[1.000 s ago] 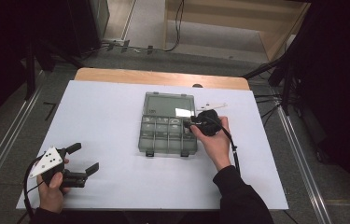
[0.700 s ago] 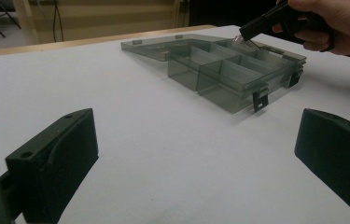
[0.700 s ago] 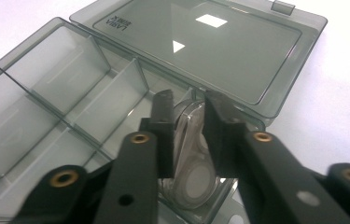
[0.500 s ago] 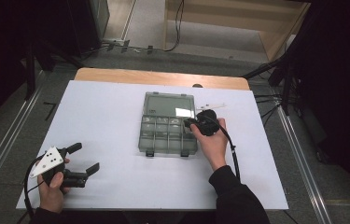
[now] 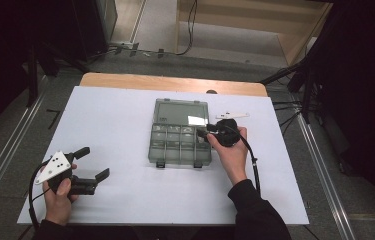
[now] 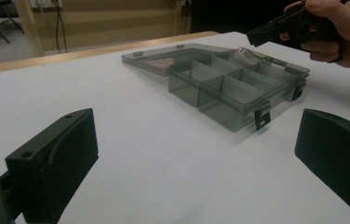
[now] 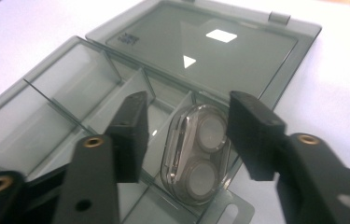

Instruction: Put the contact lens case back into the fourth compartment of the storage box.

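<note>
High view: the desk (image 5: pixel 125 130) is covered by a white sheet, and a strip of its wooden edge shows at the far side. Near the middle of the sheet, a little toward the right, lies a grey see-through organizer box (image 5: pixel 180 134). Its lid (image 5: pixel 181 113) is folded flat back on the desk, away from the person, and the tray part, with its compartments, is on the near side.

The left hand (image 5: pixel 59 200) is at the near left corner of the desk and holds the left tongs (image 5: pixel 94 162), well apart from the box. Its two black jaws stand wide apart with nothing between them. In the left gripper view the white sheet lies between these jaws and the box is farther off.

The right hand (image 5: pixel 231 150) is just beside the right edge of the box and holds the right tongs (image 7: pixel 186 135) over that edge. In the right gripper view its jaws are apart, one on each side of a small clear case (image 7: pixel 199 151) with two round wells. I cannot tell if the jaws touch it. The case lies in a compartment at the end of the tray, next to the lid hinge.
</note>
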